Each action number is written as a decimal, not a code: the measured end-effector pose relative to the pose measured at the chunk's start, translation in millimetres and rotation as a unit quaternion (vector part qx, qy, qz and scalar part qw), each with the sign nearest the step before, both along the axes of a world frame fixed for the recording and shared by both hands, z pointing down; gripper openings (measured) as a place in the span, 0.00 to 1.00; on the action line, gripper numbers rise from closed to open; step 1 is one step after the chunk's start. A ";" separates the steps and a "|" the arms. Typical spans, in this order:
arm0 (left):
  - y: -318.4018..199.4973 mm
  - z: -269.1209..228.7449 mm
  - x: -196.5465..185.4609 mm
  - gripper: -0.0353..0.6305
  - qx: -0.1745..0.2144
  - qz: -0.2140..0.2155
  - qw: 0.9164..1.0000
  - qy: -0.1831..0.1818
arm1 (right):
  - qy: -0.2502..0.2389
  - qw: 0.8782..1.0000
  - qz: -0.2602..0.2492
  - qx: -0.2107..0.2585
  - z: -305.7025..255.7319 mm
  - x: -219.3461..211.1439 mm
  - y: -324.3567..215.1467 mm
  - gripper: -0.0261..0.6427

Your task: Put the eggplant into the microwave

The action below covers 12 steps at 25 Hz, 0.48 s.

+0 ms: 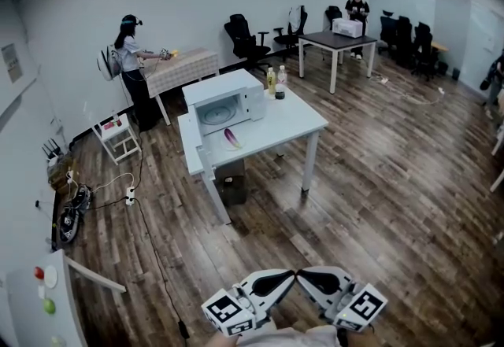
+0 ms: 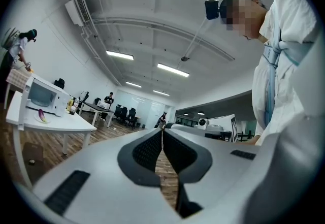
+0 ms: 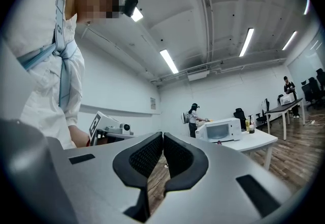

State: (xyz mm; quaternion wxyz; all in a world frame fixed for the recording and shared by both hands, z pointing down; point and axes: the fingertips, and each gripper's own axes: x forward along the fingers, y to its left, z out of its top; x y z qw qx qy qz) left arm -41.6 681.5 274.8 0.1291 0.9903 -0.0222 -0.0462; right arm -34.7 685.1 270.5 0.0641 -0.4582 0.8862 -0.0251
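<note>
While shut, left tool [image 1: 288, 278] and right tool [image 1: 305, 275] hang far from eggplant [image 1: 231, 138].

A white shirt [image 2: 287, 40] crossed by pale blue straps [image 2: 270, 86] and a black head-mounted camera [image 2: 212, 9] make up the operator's outfit. The left gripper [image 1: 285, 278] and right gripper [image 1: 307, 276] share pale grey shells, black mesh-textured pads [image 3: 145, 157] and cubes [image 1: 228, 312] printed with black-and-white square markers.
</note>
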 end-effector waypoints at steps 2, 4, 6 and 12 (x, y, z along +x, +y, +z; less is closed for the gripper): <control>-9.4 2.2 -2.4 0.07 -0.004 -0.004 1.000 -0.002 | -0.001 1.000 -0.006 0.002 1.4 -2.1 -9.7 0.09; -22.2 2.1 -4.3 0.07 -0.007 -0.008 1.000 -0.001 | -0.004 1.000 -0.009 -0.004 1.5 -4.1 -22.4 0.09; -38.6 0.7 -4.2 0.07 -0.007 -0.011 1.000 0.004 | -0.009 1.000 -0.012 -0.008 0.4 -4.2 -38.7 0.09; -108.6 6.9 -1.4 0.07 0.005 -0.001 1.000 -0.001 | -0.012 1.000 -0.013 -0.017 7.4 -1.2 -108.8 0.09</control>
